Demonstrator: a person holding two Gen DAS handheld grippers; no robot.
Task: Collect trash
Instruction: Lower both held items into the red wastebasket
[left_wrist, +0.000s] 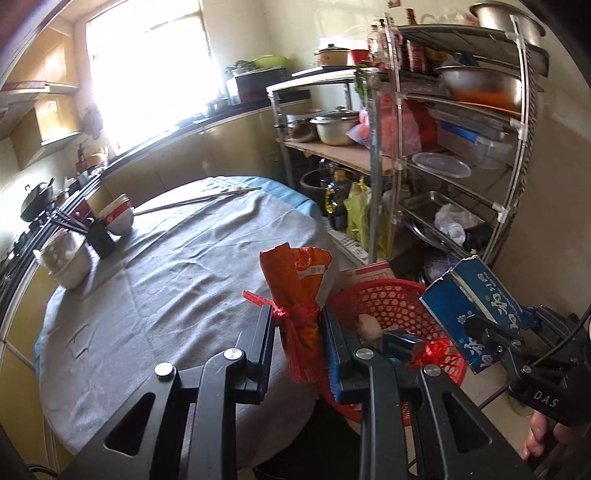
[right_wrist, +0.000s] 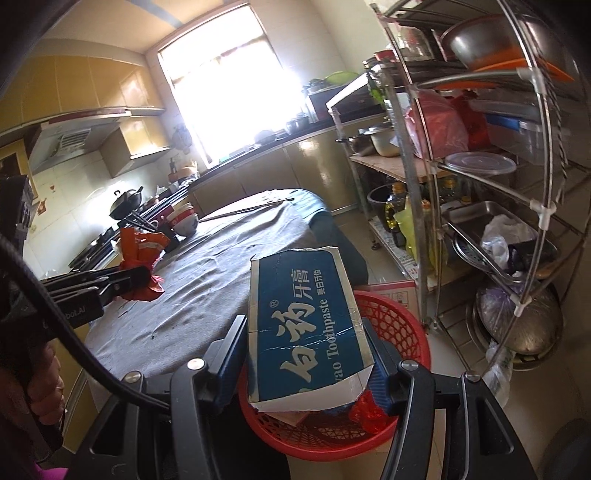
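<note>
The left gripper (left_wrist: 297, 325) is clamped on an orange wrapper (left_wrist: 295, 284) bound at its waist with red netting (left_wrist: 299, 343), and the pads bite just at that tied waist. The upper part of the wrapper stands free above the jaws and the loose net hangs below them. The likely trouble here is the net: if the jaws part while the wrapper is over the edge of the grey-clothed table (left_wrist: 166, 266) and not past the rim of the red basket (left_wrist: 384, 299), it can land on the cloth or slide down between table and basket. The basket sits just to the right of this gripper and lower, with a few scraps already in it (what they are I cannot make out clearly).

The right gripper (right_wrist: 306, 354) holds a blue toothpaste box (right_wrist: 306, 317) across its width, jaws at a middling spread with both pads on the box's sides. The box lies flat between the fingers, its far end pointing out towards the table, its near end over the basket (right_wrist: 399, 325), which lies directly beneath and a little ahead. The risk on this side is the box's length: released flat, it could bridge the rim and tip out onto the floor. The two grippers are also near each other, so a bump could jog either load.
</note>
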